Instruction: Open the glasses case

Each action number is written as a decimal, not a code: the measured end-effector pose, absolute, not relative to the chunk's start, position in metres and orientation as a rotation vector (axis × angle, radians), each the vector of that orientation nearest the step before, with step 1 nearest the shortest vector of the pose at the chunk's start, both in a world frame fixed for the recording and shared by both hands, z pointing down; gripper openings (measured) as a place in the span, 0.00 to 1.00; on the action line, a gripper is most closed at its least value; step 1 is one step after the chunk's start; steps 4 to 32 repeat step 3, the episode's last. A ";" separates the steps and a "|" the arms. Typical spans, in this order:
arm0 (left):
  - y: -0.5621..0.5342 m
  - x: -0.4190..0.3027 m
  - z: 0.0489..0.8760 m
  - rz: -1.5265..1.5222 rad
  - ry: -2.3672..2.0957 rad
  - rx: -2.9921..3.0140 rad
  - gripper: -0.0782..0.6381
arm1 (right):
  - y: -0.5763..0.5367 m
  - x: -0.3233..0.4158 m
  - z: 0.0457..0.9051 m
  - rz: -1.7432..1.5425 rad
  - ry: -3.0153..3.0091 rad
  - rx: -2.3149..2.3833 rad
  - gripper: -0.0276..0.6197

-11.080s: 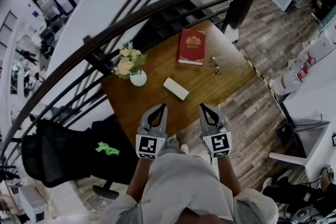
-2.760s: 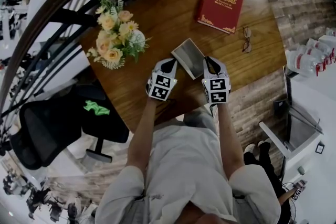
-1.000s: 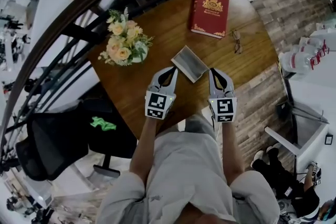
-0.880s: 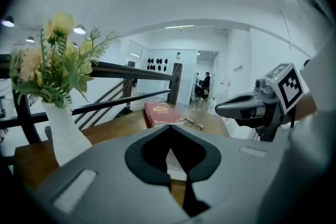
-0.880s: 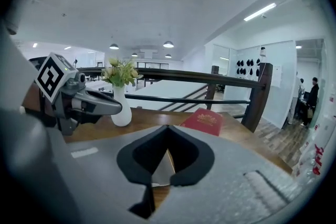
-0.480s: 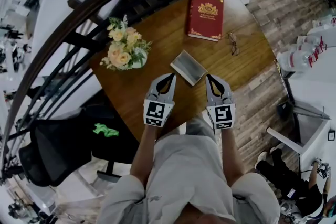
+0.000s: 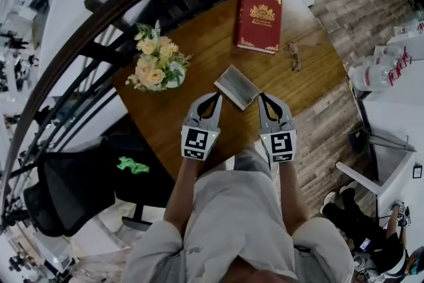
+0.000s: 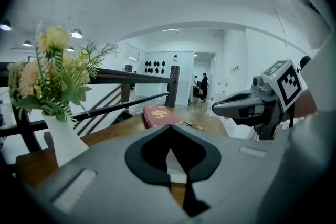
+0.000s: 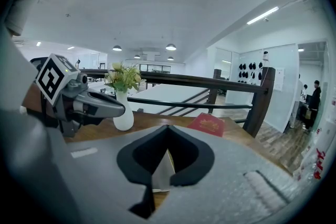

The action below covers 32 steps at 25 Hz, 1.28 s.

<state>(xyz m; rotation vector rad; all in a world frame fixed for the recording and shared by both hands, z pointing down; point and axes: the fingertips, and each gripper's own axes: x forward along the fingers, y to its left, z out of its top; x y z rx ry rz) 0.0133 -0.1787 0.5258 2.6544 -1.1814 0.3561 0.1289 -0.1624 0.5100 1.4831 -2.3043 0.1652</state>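
Right claw (image 7: 263,97) back off case (image 7: 237,86), book (image 7: 258,21) beyond

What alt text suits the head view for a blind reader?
An open pale rectangular glasses case lies on a brown wooden table, just ahead of the shut left gripper and shut right gripper. Nearby: red hardcover book, wire spectacles, white vase of flowers.

The bench (image 7: 205,43) is smooth brown wood. The book (image 7: 258,21) has a glossy red cover, the vase (image 7: 173,79) is smooth white, and the case (image 7: 237,86) is matt.
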 end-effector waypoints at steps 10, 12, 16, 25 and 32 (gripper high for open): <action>-0.181 0.013 0.526 0.356 -1.180 2.654 0.13 | -0.165 0.128 0.509 0.165 -2.305 1.483 0.05; -0.181 0.013 0.526 0.356 -1.180 2.654 0.13 | -0.165 0.128 0.509 0.165 -2.305 1.483 0.05; -0.181 0.013 0.526 0.356 -1.180 2.654 0.13 | -0.165 0.128 0.509 0.165 -2.305 1.483 0.05; -0.181 0.013 0.526 0.356 -1.180 2.654 0.13 | -0.165 0.128 0.509 0.165 -2.305 1.483 0.05; -0.181 0.013 0.526 0.356 -1.180 2.654 0.13 | -0.165 0.128 0.509 0.165 -2.305 1.483 0.05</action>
